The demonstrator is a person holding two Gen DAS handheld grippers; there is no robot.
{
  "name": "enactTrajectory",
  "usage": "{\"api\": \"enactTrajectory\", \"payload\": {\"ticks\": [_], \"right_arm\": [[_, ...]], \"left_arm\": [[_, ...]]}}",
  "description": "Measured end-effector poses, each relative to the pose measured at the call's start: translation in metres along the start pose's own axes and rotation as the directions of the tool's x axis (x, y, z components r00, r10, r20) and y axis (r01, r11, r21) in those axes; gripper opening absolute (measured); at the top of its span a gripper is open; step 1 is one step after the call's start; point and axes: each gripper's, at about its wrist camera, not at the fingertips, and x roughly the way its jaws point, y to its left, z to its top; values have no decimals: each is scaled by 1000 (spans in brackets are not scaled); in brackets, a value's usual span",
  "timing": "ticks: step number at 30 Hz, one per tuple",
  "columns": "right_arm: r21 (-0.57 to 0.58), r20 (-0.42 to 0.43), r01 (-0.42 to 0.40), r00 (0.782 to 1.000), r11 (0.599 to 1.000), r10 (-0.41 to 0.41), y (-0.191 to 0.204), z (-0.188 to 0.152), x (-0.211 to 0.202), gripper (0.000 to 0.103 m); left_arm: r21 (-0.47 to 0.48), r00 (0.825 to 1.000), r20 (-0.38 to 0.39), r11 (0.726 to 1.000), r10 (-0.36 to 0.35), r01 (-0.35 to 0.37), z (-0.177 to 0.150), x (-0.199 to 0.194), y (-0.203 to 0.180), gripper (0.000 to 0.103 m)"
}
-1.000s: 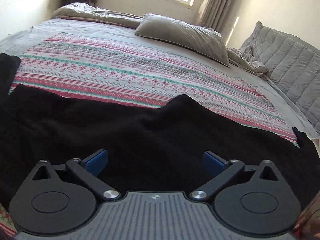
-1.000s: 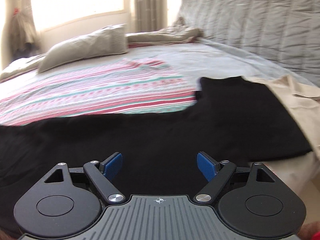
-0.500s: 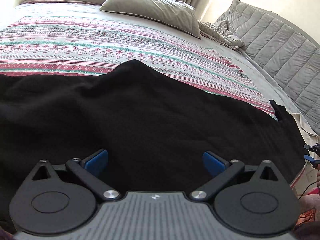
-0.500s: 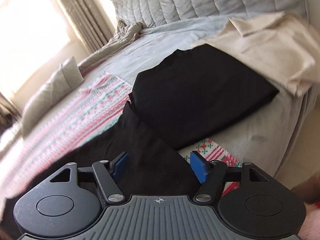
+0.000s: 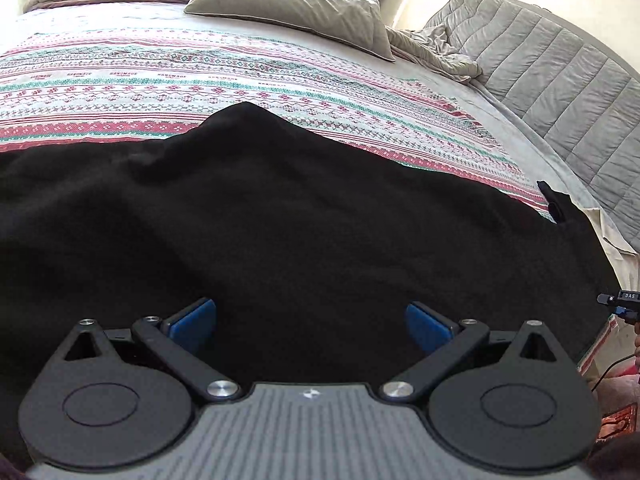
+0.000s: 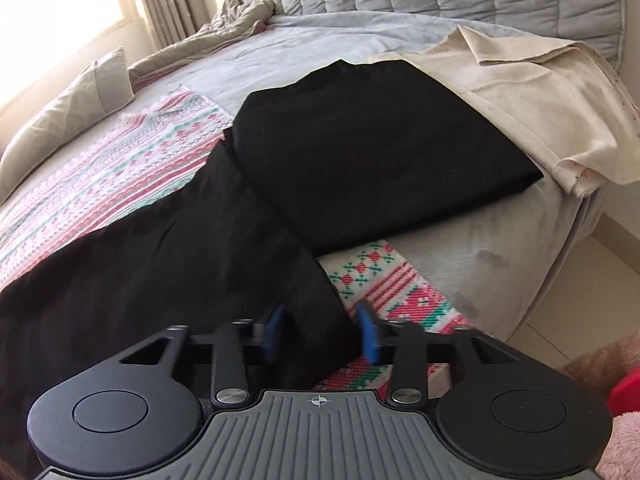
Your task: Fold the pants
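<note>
Black pants (image 5: 280, 216) lie spread across the near side of the bed on a striped patterned blanket (image 5: 200, 88). My left gripper (image 5: 312, 320) hovers over the middle of the pants, jaws wide open with nothing gripped. In the right wrist view the pants (image 6: 160, 248) run in from the left and end at my right gripper (image 6: 320, 330). Its jaws are closing around that end. The cloth lies between the blue pads (image 6: 367, 332), which still stand apart.
A folded black garment (image 6: 380, 152) lies just beyond the pants' end, partly on a beige cloth (image 6: 540, 92). A grey pillow (image 5: 296, 4) and a quilted grey headboard (image 5: 560, 76) sit at the far side. The bed's edge (image 6: 568, 240) drops to the floor on the right.
The right gripper swung right to the pants' end near the bed's corner, and its jaws narrowed around the cloth. The left gripper moved in lower over the pants and stayed open.
</note>
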Motion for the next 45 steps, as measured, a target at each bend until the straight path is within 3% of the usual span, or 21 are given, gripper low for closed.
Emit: {"api": "enactTrajectory", "payload": {"ticks": [5, 12, 17, 21, 25, 29, 35, 40, 42, 45], "right_arm": [[-7, 45, -57, 997, 998, 57, 13, 4, -17, 15], [-215, 100, -195, 970, 957, 220, 100, 4, -46, 15], [-418, 27, -267, 952, 868, 306, 181, -15, -49, 13], [-520, -73, -344, 930, 782, 360, 233, -41, -46, 12], [-592, -176, -415, 903, 691, 391, 275, -70, -45, 11], [-661, -212, -416, 902, 624, 377, 300, -92, -47, 11], [-655, -279, -505, 853, 563, 441, 316, -107, -61, 11], [-623, -338, -582, 803, 523, 491, 317, -110, -69, 11], [-609, -361, -609, 784, 509, 506, 318, -112, -71, 11], [-610, -373, -616, 778, 498, 505, 319, -114, -71, 12]], "left_arm": [[-19, 999, 4, 999, -33, 33, 1, 3, -1, 103], [-133, 972, -3, 963, -237, 234, 8, 18, -8, 103], [-170, 943, -18, 931, -331, 323, 10, 34, -23, 103], [-200, 921, -18, 904, -388, 377, 13, 46, -29, 95], [-269, 892, -16, 861, -453, 432, 16, 60, -29, 85], [-324, 864, -22, 821, -503, 469, 18, 72, -32, 75], [-361, 834, -25, 783, -551, 507, 21, 84, -42, 67], [-384, 831, 2, 767, -556, 514, 22, 89, -42, 61], [-378, 836, 6, 773, -549, 510, 22, 91, -45, 58], [-361, 853, 4, 795, -521, 487, 22, 95, -51, 46]]}}
